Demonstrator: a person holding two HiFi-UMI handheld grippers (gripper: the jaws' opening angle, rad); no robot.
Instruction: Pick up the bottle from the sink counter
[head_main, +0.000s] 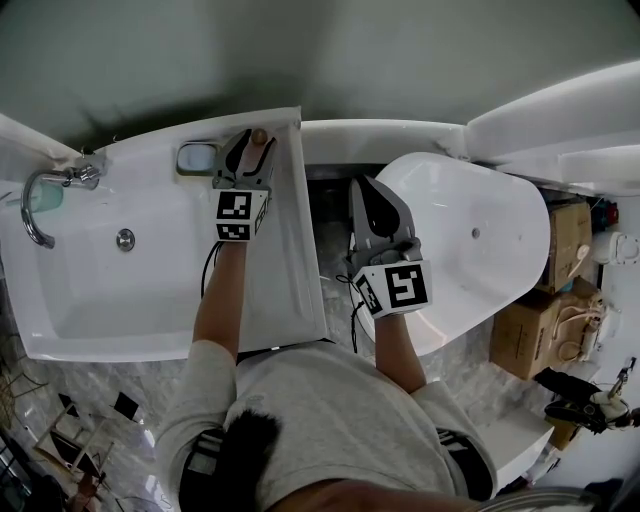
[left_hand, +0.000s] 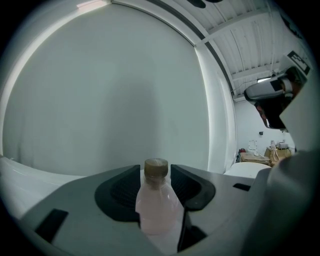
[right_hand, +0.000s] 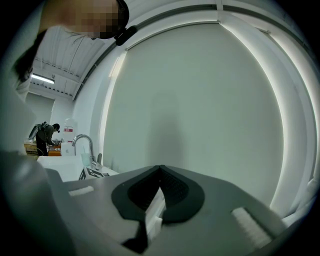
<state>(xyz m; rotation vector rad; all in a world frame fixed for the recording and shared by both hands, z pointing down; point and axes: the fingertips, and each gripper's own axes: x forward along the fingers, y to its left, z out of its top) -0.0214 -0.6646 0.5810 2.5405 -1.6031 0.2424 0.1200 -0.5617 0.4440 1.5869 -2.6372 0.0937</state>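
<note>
Bathroom, seen from above: the left tongs (head_main: 254, 148) reach to the far right corner of the desk (head_main: 295, 285) that surrounds the sink (head_main: 70, 300), where the bottle (left_hand: 157, 207) stands upright. Its long axis is vertical, its brownish cap on top and its pale pink body resting on the desk. In the head view the bottle lies dead ahead of the left tongs, at their 12 o'clock. It is already between the two jaws, one at its 9 o'clock and the other at its 3 o'clock.

The left gripper view shows those jaws spread wide. The neck and cap have clear space on both sides, and the broader body nearly fills the gap lower down, but no squeeze is evident.

The right tongs (right_hand: 160, 172) are pressed together at the tips and pinch nothing. They hang over the rim of a white tub (head_main: 480, 260), at roughly 4 o'clock from the bottle and well apart from it. The tap (head_main: 40, 205) sits far off, at the bottle's 9 o'clock.

The left hand is plainly the nearer one. With the bottle centred and upright, the coming move appears to need only a straight closing of the left jaws on the body, followed by a vertical lift. A grip at the narrow neck would likely be less secure.
</note>
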